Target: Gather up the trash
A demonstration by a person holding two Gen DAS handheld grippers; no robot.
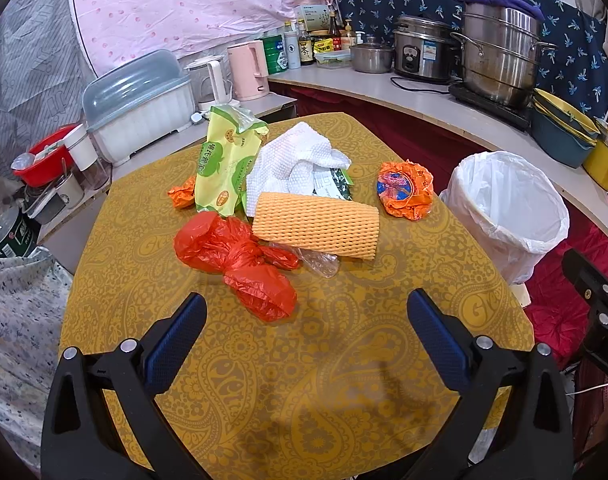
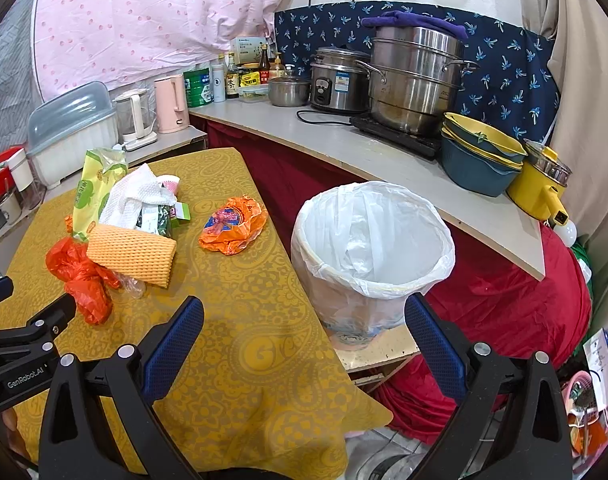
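Observation:
Trash lies piled on the yellow paisley tablecloth (image 1: 304, 380): a red plastic bag (image 1: 240, 260), an orange foam net sleeve (image 1: 316, 224), a white paper towel (image 1: 296, 160), a green-yellow wrapper (image 1: 224, 164), a crumpled orange wrapper (image 1: 406, 188) and a small orange scrap (image 1: 183, 194). A bin with a white liner (image 1: 508, 208) stands right of the table. My left gripper (image 1: 306, 312) is open and empty, just short of the red bag. My right gripper (image 2: 304, 316) is open and empty, between the table edge and the bin (image 2: 372, 252). The pile shows left in the right wrist view (image 2: 132, 252).
A counter (image 2: 344, 144) behind the bin holds steel pots (image 2: 416, 80), a rice cooker, stacked bowls (image 2: 480, 152) and a yellow pot. Kettles (image 1: 248, 68) and a dish box (image 1: 140, 104) stand left. Red cloth (image 2: 504, 300) hangs below the counter.

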